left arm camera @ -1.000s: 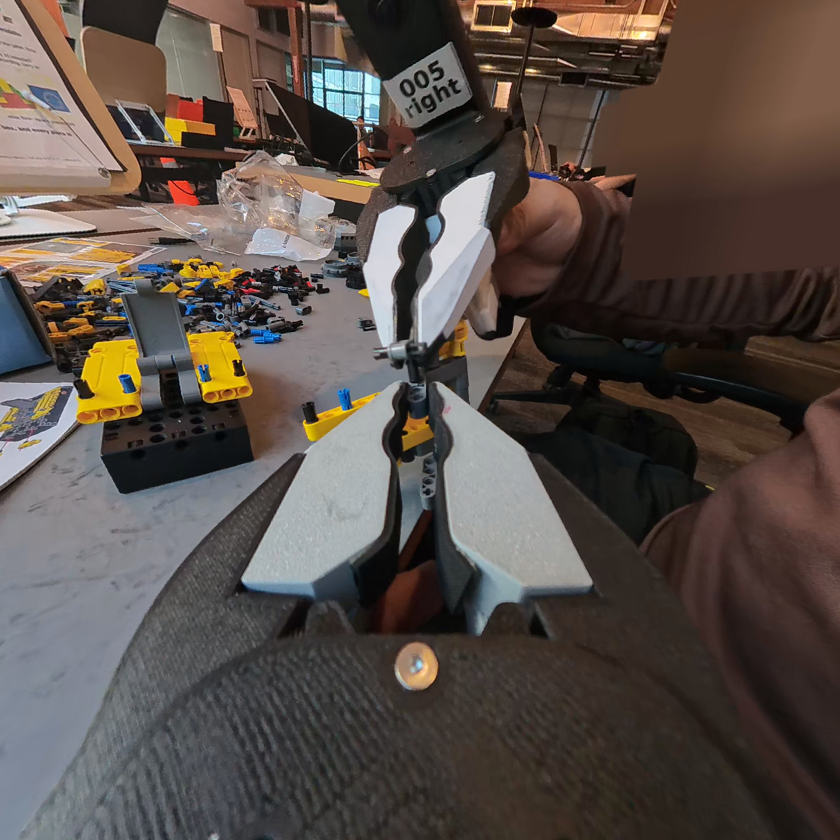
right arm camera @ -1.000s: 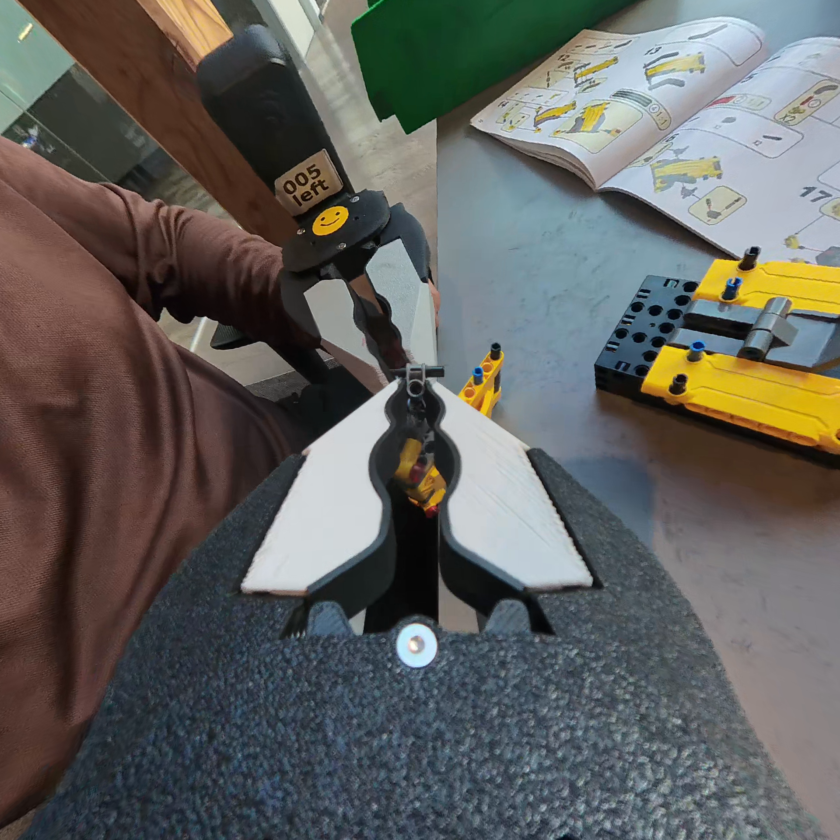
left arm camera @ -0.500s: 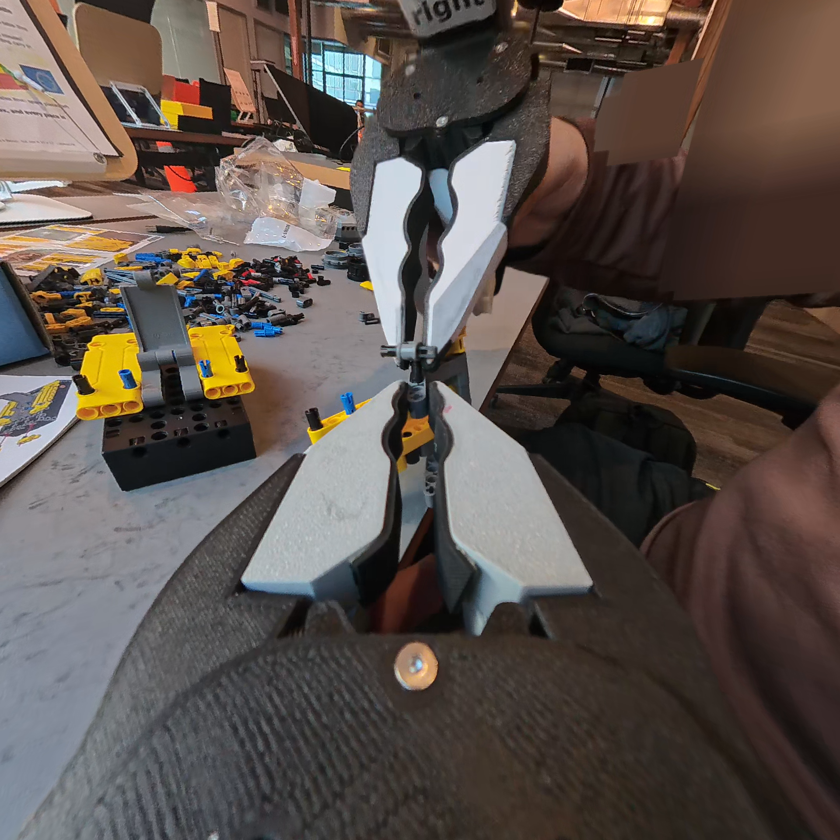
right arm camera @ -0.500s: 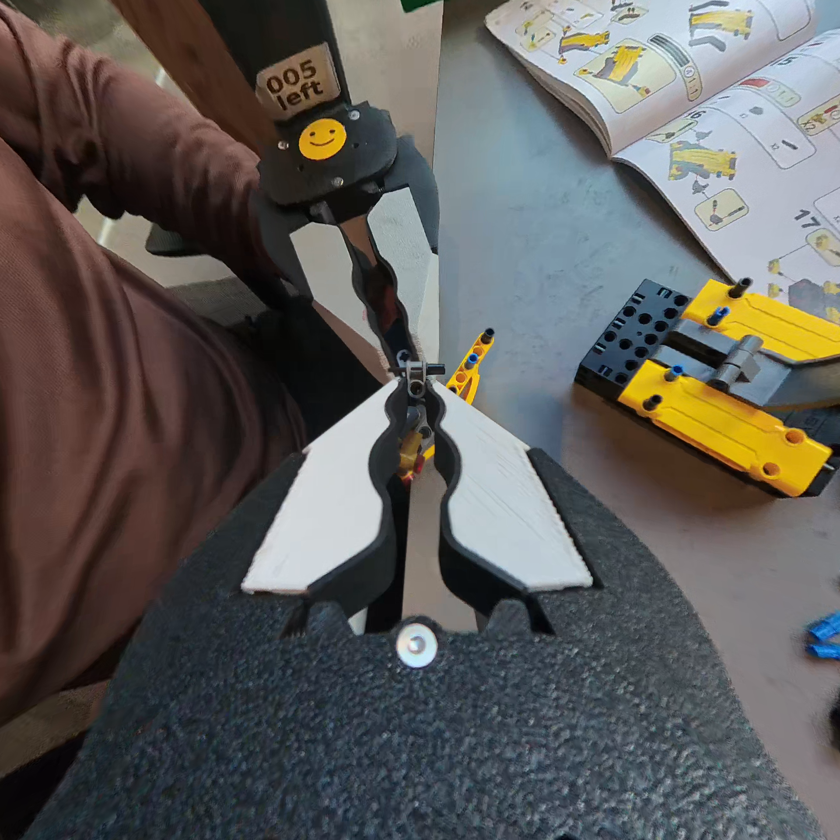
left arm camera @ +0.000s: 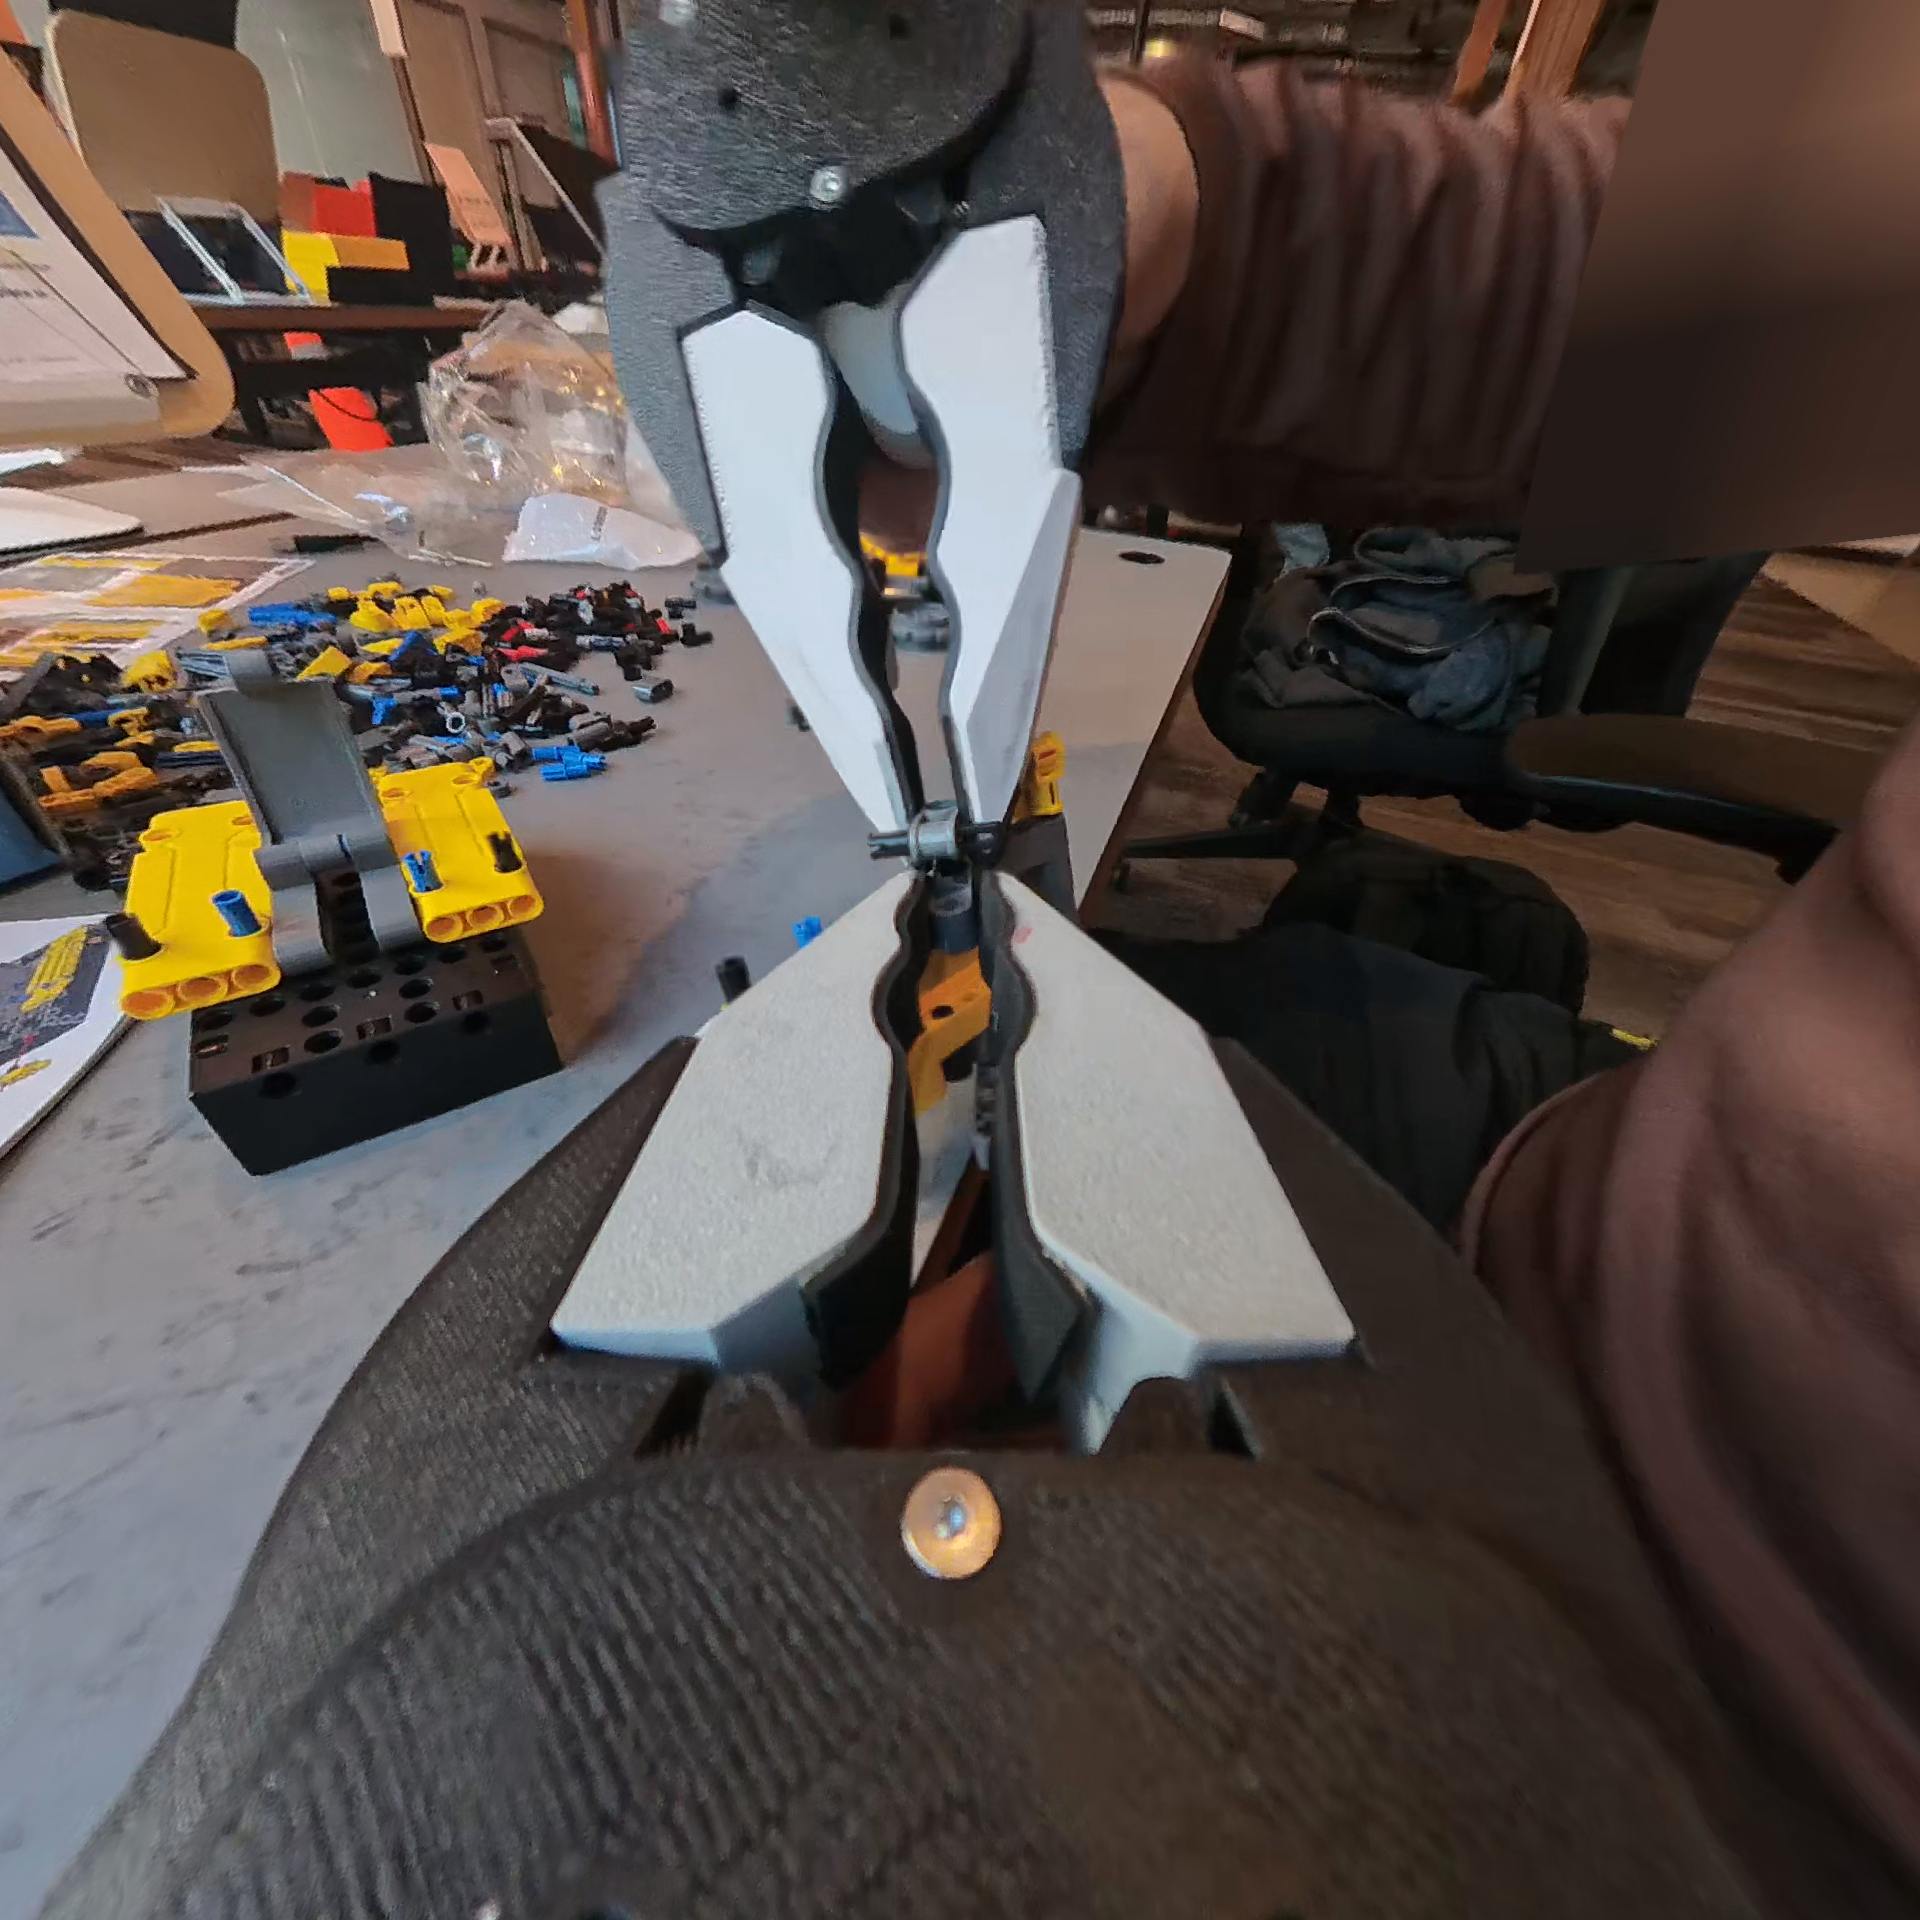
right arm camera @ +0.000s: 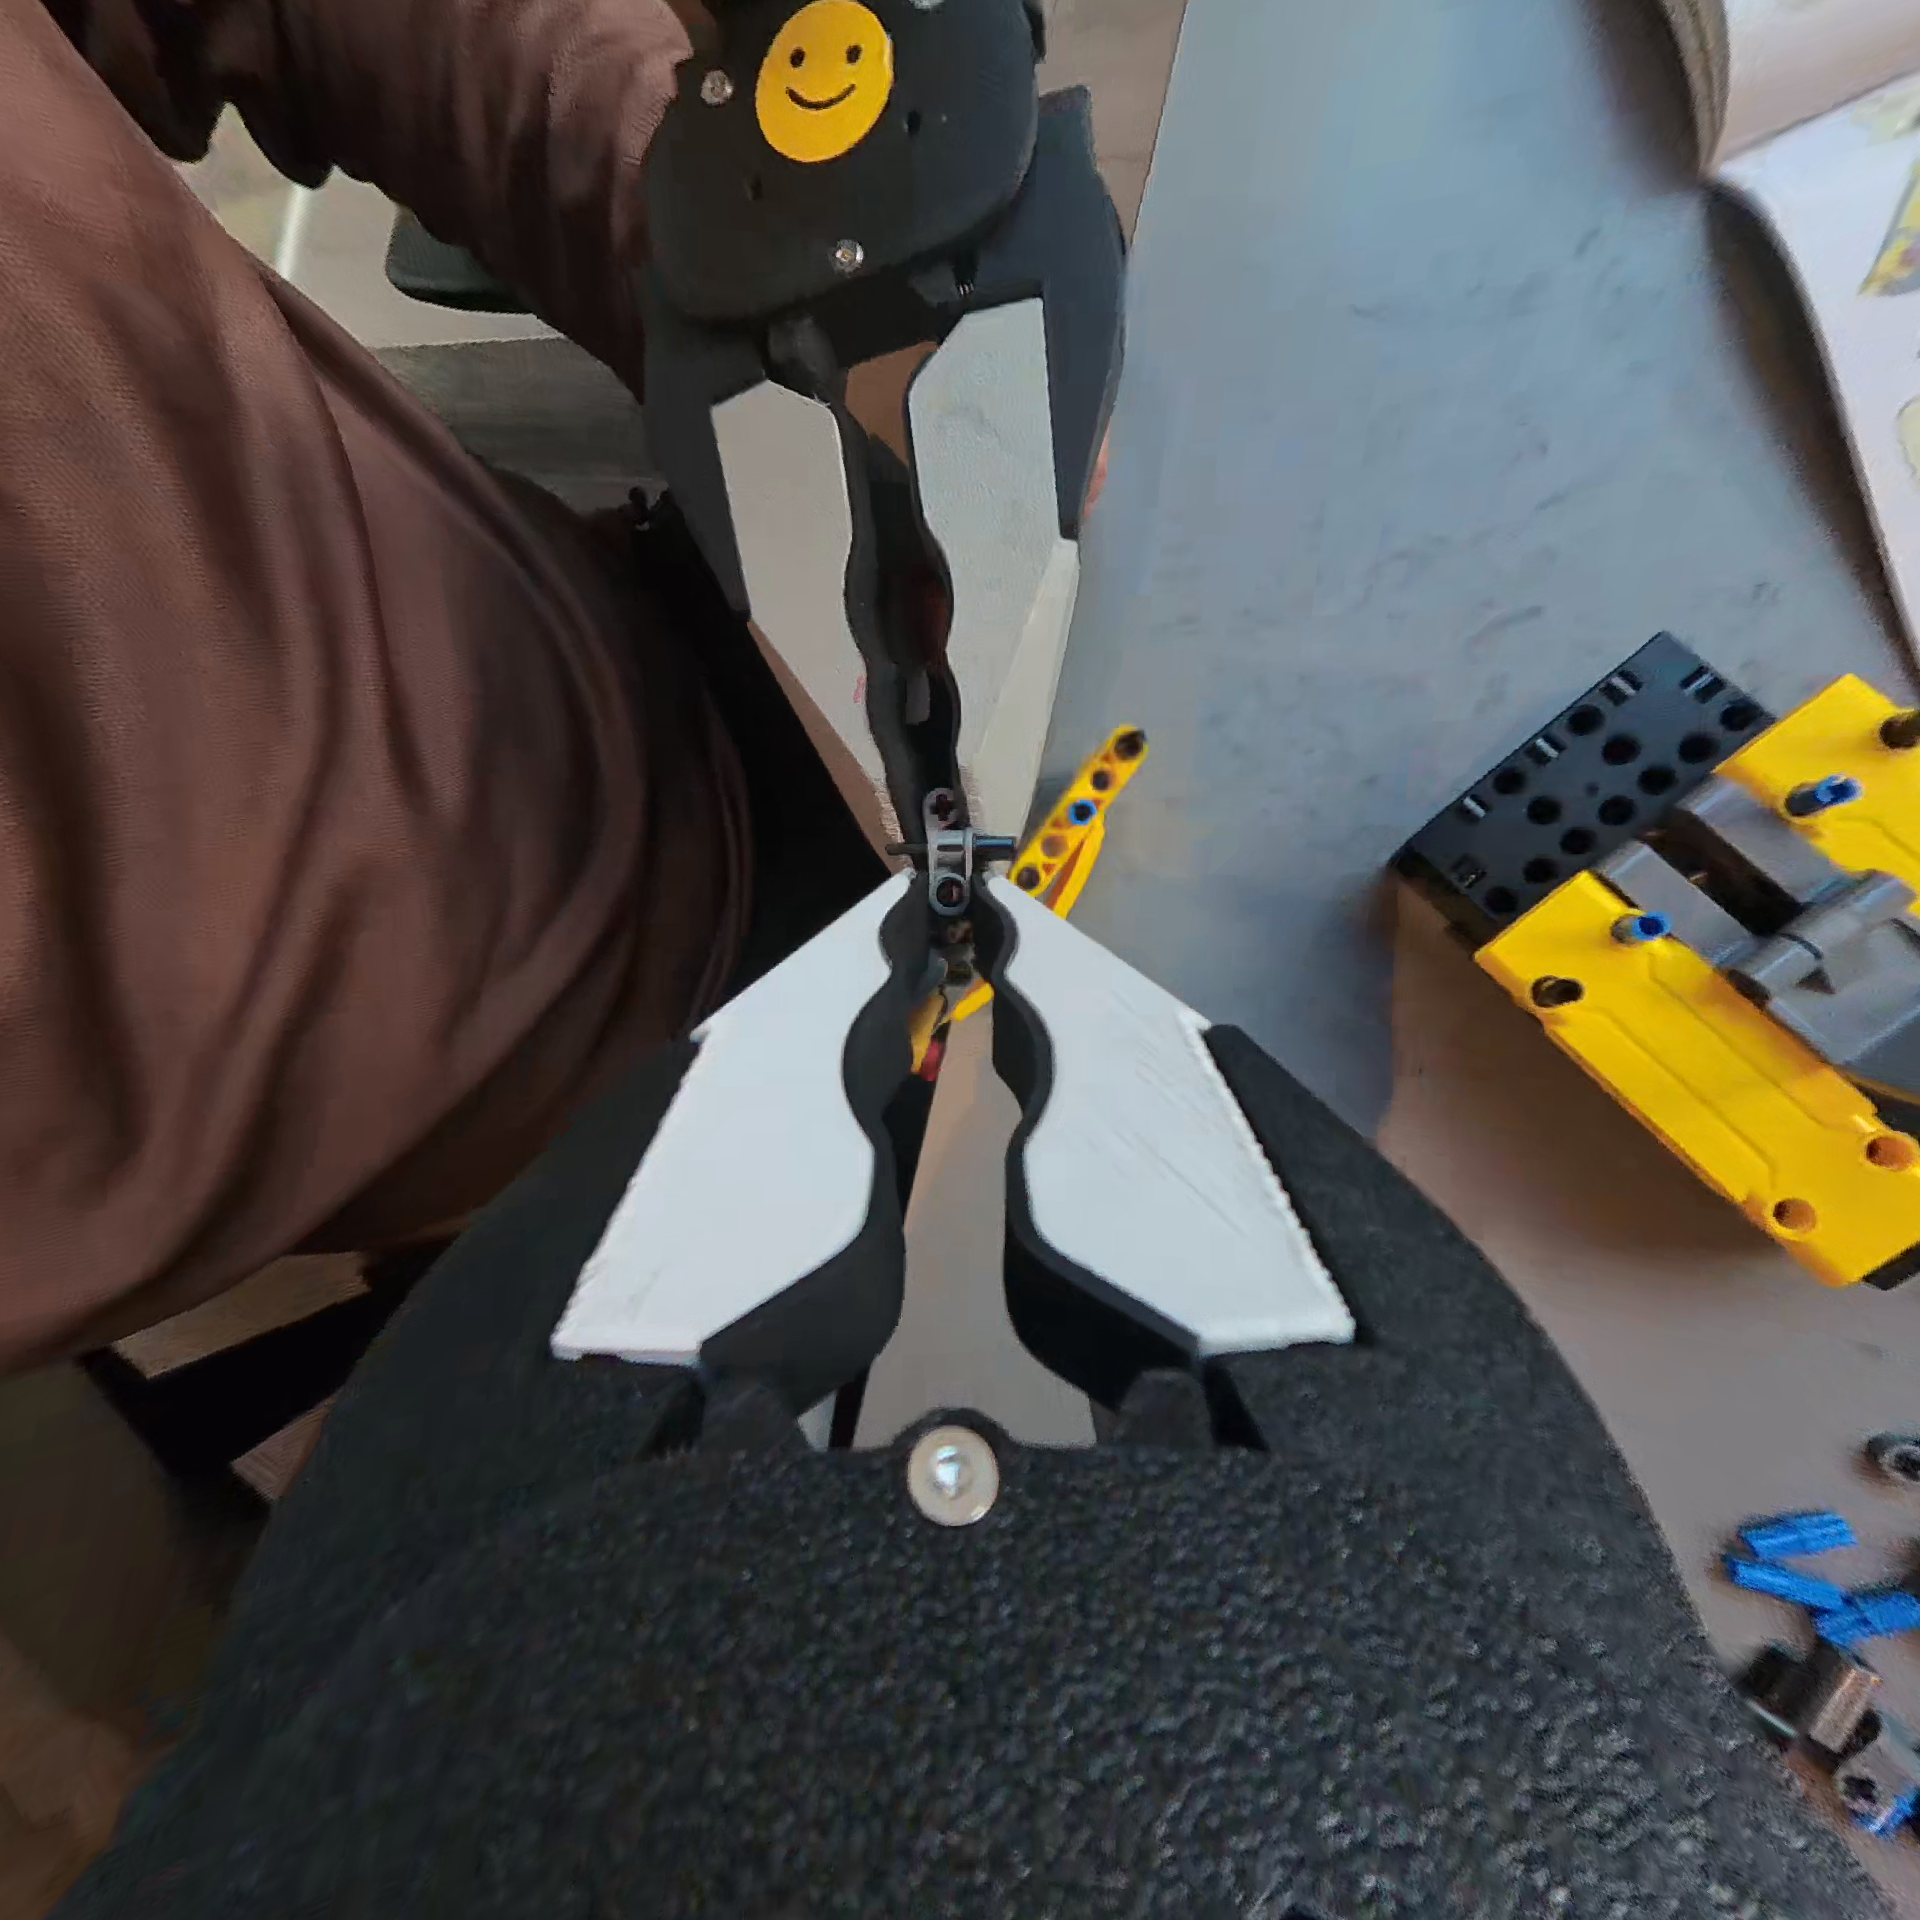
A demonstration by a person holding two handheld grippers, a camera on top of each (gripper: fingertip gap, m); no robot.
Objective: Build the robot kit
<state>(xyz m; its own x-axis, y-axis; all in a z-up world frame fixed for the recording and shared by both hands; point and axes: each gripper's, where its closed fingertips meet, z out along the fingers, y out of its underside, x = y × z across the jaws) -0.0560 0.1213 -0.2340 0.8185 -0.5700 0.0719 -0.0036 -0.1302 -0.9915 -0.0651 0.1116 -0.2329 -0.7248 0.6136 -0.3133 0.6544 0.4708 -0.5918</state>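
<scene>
My left gripper (left arm camera: 951, 894) is shut on a small yellow beam assembly (left arm camera: 948, 1006) with dark parts, held over the table edge. My right gripper (left arm camera: 940, 810) comes down from above and meets it tip to tip. It is shut on a small grey connector with a black pin through it (left arm camera: 933, 836). In the right wrist view my right gripper (right arm camera: 948, 885) pinches that connector (right arm camera: 948, 860). The left gripper (right arm camera: 935, 774), with a yellow smiley sticker, points down at it. The yellow beam (right arm camera: 1081, 821), with a blue pin, sticks out to the right behind the tips.
A black perforated block with yellow panels and a grey hinge (left arm camera: 343, 914) stands on the grey table (left arm camera: 208, 1299); it also shows in the right wrist view (right arm camera: 1662, 883). Loose pieces (left arm camera: 436, 665), plastic bags (left arm camera: 520, 416), a booklet (left arm camera: 42, 997). Blue pins (right arm camera: 1808, 1579). A chair (left arm camera: 1455, 675) stands off the edge. Both grippers' tips are close together, under 4 cm apart.
The two grippers have drawn closer and the right one has swung up to stand more steeply over the left. Both have stayed shut, tips together at the grey connector.
</scene>
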